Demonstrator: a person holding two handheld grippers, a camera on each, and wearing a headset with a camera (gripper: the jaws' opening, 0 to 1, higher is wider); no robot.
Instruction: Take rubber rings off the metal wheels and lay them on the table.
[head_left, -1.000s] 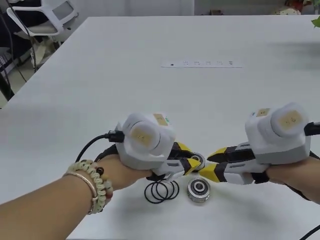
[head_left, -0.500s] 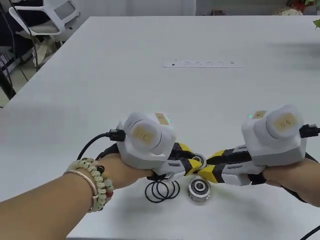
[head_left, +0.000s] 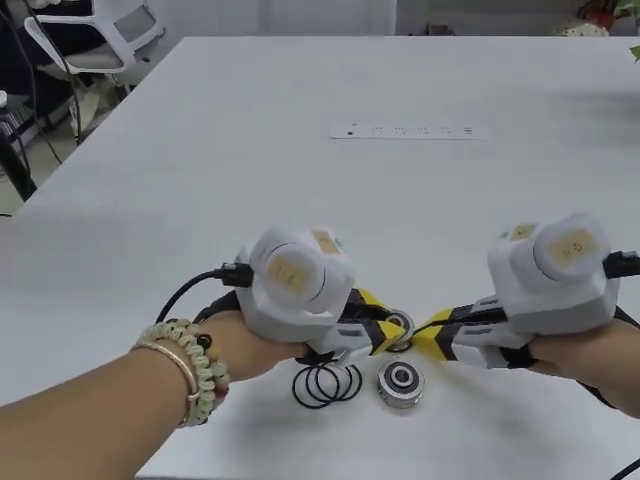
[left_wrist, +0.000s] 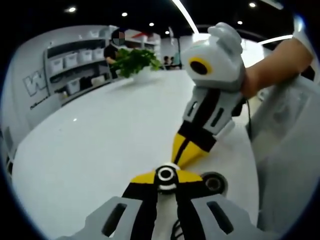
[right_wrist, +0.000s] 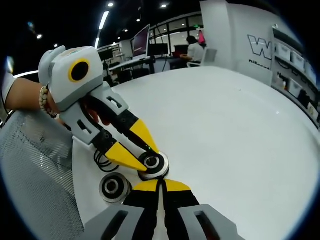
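My left gripper (head_left: 386, 330) is shut on a small metal wheel (head_left: 399, 326), holding it just above the white table (head_left: 300, 160). The wheel (left_wrist: 166, 175) sits between the yellow tips of the left gripper (left_wrist: 166, 184). My right gripper (head_left: 422, 338) faces it from the right with its jaws shut, tips at the wheel's rim (right_wrist: 153, 163). Whether the right gripper (right_wrist: 160, 184) pinches a rubber ring there is not visible. A second wheel (head_left: 400, 383) lies flat on the table below them. Several loose black rubber rings (head_left: 325, 382) lie left of it.
A white power strip (head_left: 410, 130) lies across the table's middle. A black cable (head_left: 190, 290) trails from the left gripper. An office chair (head_left: 95, 40) stands off the table's far left corner. The table's near edge is close below the rings.
The right gripper came in against the held wheel, then eased back slightly to the right. The left gripper, the rings and the second wheel stayed put; the head camera shifted a little.
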